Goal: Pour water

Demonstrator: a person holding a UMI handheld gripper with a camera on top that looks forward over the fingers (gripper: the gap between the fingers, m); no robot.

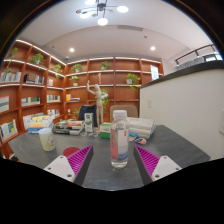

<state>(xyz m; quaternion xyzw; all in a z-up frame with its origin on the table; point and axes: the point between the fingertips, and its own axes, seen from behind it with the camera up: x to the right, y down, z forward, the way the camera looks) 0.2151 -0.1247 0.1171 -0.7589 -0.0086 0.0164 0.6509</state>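
- The claw (pixel 112 160) stands wide open, its two fingers spread apart with the magenta pads (pixel 77 157) facing inward; it has hold of nothing.
- A clear plastic water bottle (pixel 119 139) stands upright on the grey table (pixel 180 145), just ahead of the fingers and about midway between them, with a gap at either side.
- The bottle has a pale cap on top, and I can't tell from here how much water is in it.
- Off to the left on the same table sits a pale cup (pixel 47 138), well apart from the bottle.
- Behind the bottle, farther back on the table, lies a clutter of small packets and boxes (pixel 70 126), too small to make out.
- Beyond the table, orange wooden shelves (pixel 40 85) run along the walls, holding books and a few green plants.
- A ring-shaped ceiling light (pixel 101 12) glows overhead, and a white wall (pixel 185 95) rises to the right.
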